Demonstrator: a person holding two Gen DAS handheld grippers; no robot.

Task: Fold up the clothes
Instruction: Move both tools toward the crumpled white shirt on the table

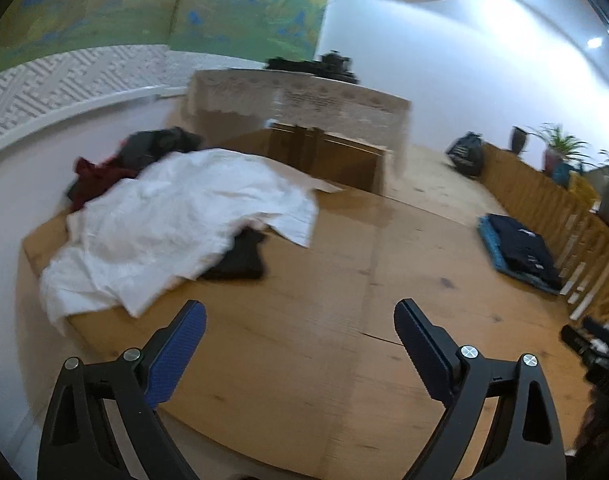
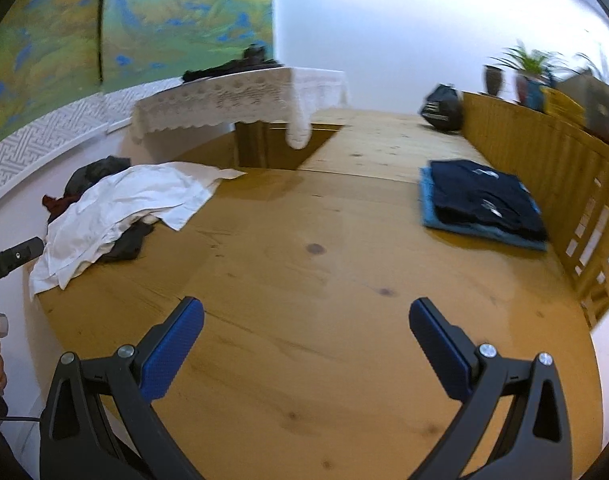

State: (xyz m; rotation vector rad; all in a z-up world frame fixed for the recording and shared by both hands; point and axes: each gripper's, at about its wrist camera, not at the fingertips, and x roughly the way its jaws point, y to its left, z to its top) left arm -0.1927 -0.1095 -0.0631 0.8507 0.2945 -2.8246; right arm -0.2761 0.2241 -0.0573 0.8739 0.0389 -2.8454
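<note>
both pairs of jaws stand wide apart and hold nothing: the left gripper point(image 1: 300, 316) fills the bottom of the left wrist view, the right gripper point(image 2: 306, 314) the bottom of the right wrist view, each poised over bare wood, probably between garments and ready for the next pick.

beneath them the pale wooden desk point(image 2: 312, 280) is kept free through the middle of both frames, most likely as the folding area.

at middle left of each view lies the unsorted heap, topped by a crumpled white cotton shirt point(image 1: 176, 216) that spreads over a black garment point(image 1: 240, 258) peeking out at its lower edge; a dark red garment point(image 1: 90, 174) and a grey one point(image 1: 156, 142) sit behind it toward the wall. that heap is the work left to do, and the white shirt looks the easiest to lift first.

at middle right, well apart from the heap, a neat stack of folded navy clothes on a blue folded piece point(image 2: 484, 204) lies just beside the low wooden slatted fence point(image 2: 544, 168), seemingly parked there so finished items stay clear.
</note>
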